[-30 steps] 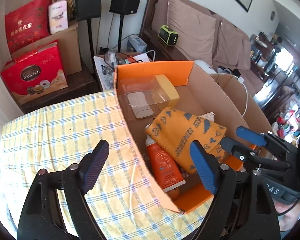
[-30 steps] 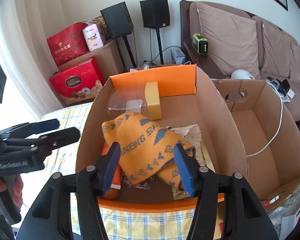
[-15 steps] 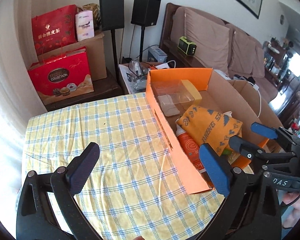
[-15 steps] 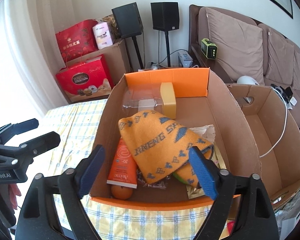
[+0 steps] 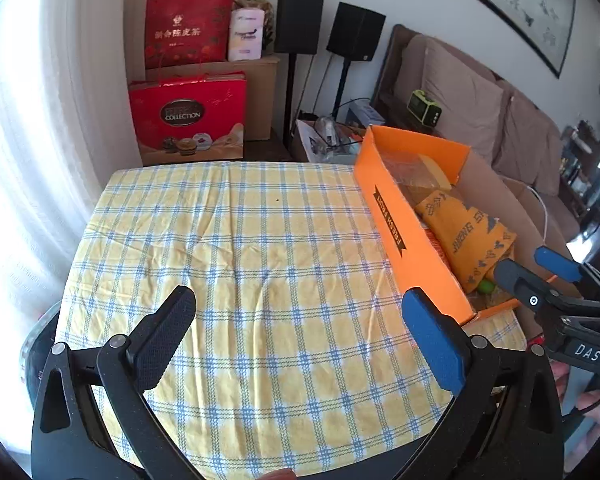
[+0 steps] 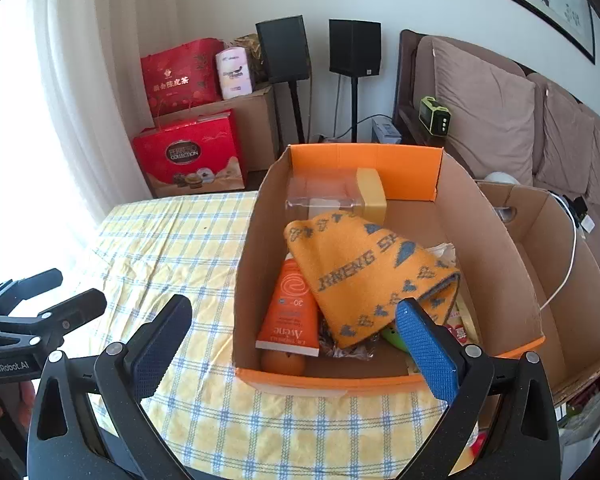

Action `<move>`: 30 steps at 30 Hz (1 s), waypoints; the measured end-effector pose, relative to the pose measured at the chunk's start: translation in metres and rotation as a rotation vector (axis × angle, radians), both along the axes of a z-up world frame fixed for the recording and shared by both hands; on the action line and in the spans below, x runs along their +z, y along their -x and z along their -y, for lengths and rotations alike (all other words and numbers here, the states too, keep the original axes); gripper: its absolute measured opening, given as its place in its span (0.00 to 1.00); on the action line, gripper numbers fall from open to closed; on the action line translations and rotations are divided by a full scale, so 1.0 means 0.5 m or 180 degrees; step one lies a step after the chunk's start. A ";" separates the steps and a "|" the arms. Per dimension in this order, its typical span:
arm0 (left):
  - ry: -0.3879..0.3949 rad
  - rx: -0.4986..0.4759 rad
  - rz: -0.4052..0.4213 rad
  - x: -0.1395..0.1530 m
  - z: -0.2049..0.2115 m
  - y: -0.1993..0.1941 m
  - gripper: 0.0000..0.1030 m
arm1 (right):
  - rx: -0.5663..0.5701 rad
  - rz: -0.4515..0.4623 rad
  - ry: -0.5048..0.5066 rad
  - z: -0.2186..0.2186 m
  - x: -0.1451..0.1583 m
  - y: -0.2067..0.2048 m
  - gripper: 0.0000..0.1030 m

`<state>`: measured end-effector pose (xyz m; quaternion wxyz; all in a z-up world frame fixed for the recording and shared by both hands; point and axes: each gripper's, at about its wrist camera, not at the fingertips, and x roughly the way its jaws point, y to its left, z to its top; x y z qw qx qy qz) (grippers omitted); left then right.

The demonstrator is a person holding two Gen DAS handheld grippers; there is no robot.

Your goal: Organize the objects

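Observation:
An orange cardboard box [image 6: 364,381] [image 5: 404,236] stands on the right part of the yellow checked table [image 5: 240,248]. In it lie an orange knitted cloth [image 6: 364,264] [image 5: 468,236], an orange sunscreen tube [image 6: 290,312], an orange fruit [image 6: 282,362], a clear plastic case [image 6: 320,196] and a yellow block [image 6: 372,194]. My left gripper [image 5: 300,334] is open and empty above the bare cloth. My right gripper [image 6: 296,338] is open and empty above the box's near wall; it also shows in the left wrist view [image 5: 540,274].
A second brown carton [image 6: 572,280] stands right of the orange box with a white cable in it. Red gift bags [image 5: 188,116], speakers on stands [image 5: 300,24] and a sofa [image 6: 500,112] lie behind the table. A curtain hangs at the left.
Both grippers have drawn back and up from the box. The right gripper's jaws have opened wider. The left view has swung left, over the tablecloth.

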<state>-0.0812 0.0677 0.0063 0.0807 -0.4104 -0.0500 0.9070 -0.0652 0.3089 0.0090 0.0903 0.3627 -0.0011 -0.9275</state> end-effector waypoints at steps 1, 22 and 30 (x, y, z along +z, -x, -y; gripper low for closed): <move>0.0052 0.0031 0.0039 -0.003 0.005 -0.005 1.00 | 0.0009 -0.0015 0.0007 0.004 -0.002 -0.007 1.00; 0.0141 0.0316 0.0071 -0.046 0.055 -0.153 1.00 | -0.0057 -0.0130 -0.0125 0.010 -0.030 -0.163 1.00; 0.0151 0.0407 -0.0044 -0.029 0.071 -0.197 1.00 | -0.0100 -0.0171 -0.0117 0.006 -0.030 -0.187 1.00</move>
